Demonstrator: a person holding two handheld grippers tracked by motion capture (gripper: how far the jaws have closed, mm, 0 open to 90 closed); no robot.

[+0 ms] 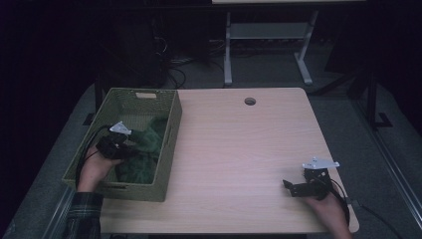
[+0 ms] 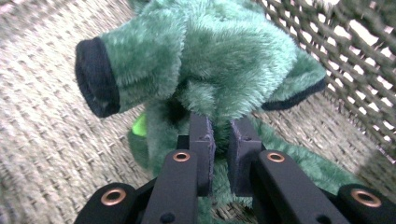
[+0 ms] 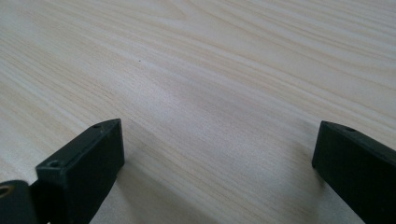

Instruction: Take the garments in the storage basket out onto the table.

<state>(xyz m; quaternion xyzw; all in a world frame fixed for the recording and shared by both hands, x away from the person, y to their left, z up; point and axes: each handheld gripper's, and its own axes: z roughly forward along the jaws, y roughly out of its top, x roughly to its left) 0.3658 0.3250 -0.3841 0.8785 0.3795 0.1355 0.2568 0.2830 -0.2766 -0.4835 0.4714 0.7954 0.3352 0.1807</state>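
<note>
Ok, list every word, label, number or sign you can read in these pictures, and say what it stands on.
None: no readable text anywhere.
The green plush toy carries no legible tag; a bright green scrap beside it is too blurred to tell.
The woven basket and the wooden table bear no print.

Dim lab, bare wooden table [image 1: 239,149], floor cables [image 1: 174,69], desk frame [image 1: 268,45]

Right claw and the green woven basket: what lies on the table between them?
Nothing: in the high view the wooden table is bare from the basket to the right claw. The green plush toy lies inside the basket.
</note>
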